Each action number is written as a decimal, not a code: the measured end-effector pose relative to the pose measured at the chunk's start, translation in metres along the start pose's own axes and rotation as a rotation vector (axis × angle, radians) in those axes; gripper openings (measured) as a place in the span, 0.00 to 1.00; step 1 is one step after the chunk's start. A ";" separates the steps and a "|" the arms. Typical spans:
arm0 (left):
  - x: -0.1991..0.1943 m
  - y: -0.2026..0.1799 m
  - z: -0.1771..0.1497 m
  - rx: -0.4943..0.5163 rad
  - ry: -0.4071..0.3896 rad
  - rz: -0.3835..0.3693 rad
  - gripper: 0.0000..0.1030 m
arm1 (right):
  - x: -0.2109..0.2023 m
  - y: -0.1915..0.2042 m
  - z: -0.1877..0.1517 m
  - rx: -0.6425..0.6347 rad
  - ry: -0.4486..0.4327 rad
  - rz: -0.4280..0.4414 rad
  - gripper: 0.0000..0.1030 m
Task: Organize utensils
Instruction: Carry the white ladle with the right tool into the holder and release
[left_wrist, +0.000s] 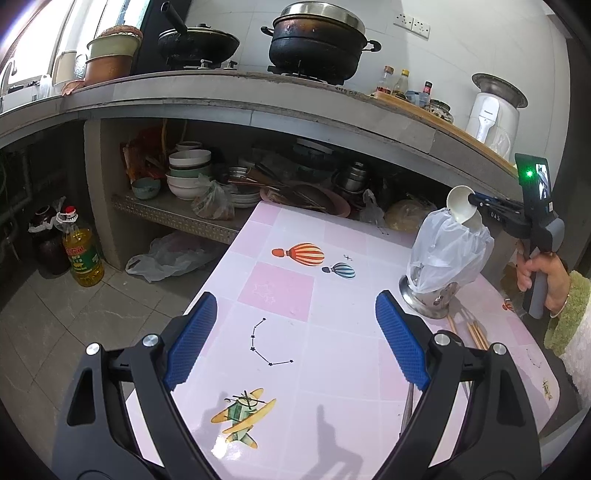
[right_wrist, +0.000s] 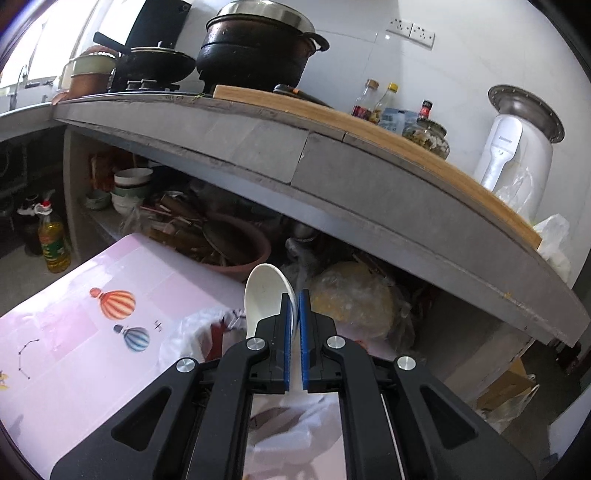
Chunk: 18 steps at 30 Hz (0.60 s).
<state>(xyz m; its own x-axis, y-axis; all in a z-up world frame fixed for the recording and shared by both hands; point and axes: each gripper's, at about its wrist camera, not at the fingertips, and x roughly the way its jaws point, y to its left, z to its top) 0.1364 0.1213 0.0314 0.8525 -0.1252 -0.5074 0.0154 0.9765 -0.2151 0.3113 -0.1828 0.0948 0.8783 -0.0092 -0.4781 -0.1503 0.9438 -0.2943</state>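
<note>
we note the right gripper (right_wrist: 294, 314) tilted downward, clamped on a white spoon (right_wrist: 264, 295) above the bag-covered holder (left_wrist: 448, 258); left gripper (left_wrist: 295, 317) jaws apart.

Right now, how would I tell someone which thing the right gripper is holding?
Find the pink table, then the steel holder lined with a plastic bag. Above it, the right gripper pinches a white ceramic spoon, unlike the wooden chopsticks lying flat.

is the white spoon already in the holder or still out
Out. The right claw is shut on the white spoon, holding it above the bag-lined metal holder.
</note>
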 end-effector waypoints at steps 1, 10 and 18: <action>0.000 0.000 -0.001 -0.001 0.000 -0.002 0.81 | 0.000 -0.001 -0.001 -0.001 0.006 0.006 0.05; -0.004 -0.003 -0.003 0.000 -0.002 -0.010 0.81 | 0.004 0.005 -0.018 -0.063 0.087 0.034 0.05; -0.006 -0.004 -0.004 0.001 -0.006 -0.010 0.81 | 0.007 0.002 -0.016 -0.057 0.130 0.073 0.05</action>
<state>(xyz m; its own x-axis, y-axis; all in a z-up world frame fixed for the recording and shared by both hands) 0.1289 0.1174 0.0322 0.8556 -0.1339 -0.5000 0.0244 0.9753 -0.2195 0.3099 -0.1863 0.0778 0.7984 0.0126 -0.6020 -0.2404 0.9233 -0.2995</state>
